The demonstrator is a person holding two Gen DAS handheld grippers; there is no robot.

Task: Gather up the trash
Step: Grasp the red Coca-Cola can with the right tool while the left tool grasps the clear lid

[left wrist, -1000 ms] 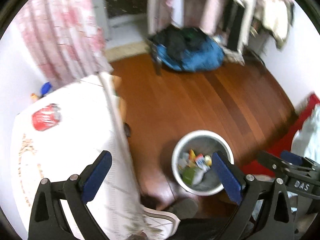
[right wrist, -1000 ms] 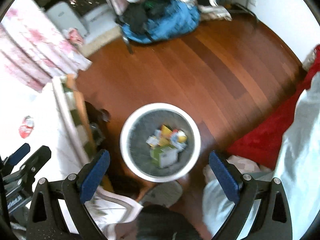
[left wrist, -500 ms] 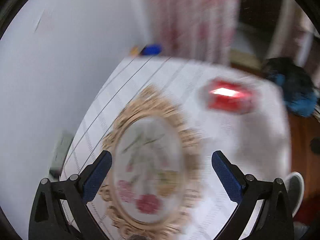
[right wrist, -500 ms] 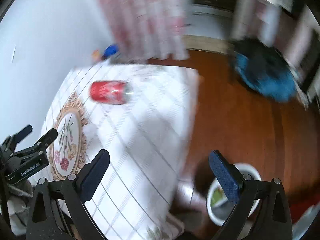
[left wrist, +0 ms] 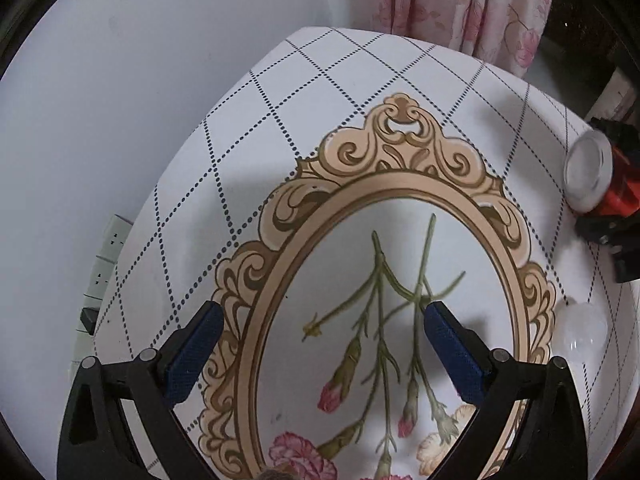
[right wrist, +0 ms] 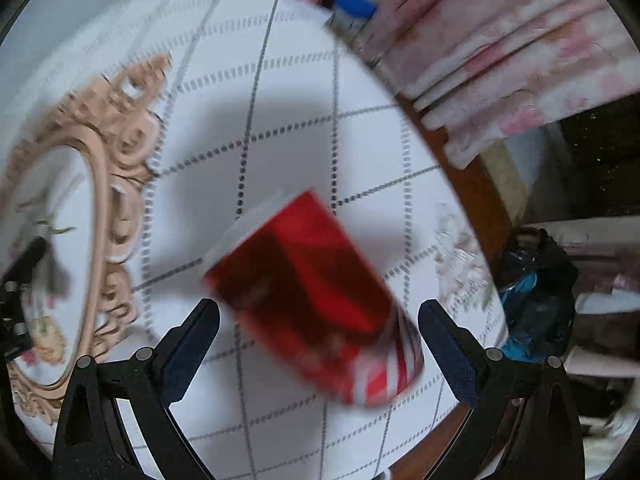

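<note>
A red soda can (right wrist: 316, 300) lies on its side on the white tablecloth (right wrist: 300, 92), blurred by motion. My right gripper (right wrist: 318, 332) is open with the can lying between its fingers; no clear contact shows. The can also shows in the left wrist view (left wrist: 592, 176) at the far right, with the right gripper's black frame around it. My left gripper (left wrist: 318, 336) is open and empty above the flower medallion (left wrist: 384, 308) printed on the cloth.
A small clear plastic ball-like thing (left wrist: 580, 326) lies on the cloth right of the left gripper. A white wall (left wrist: 120, 80) with a socket strip (left wrist: 104, 256) borders the table. A pink floral curtain (right wrist: 500, 52), a blue-capped bottle (right wrist: 354, 10) and a blue bag (right wrist: 532, 292) lie beyond the table edge.
Both grippers have swung from above the floor bin to the table. The right gripper has closed in on the red can, which now lies between its open fingers.
</note>
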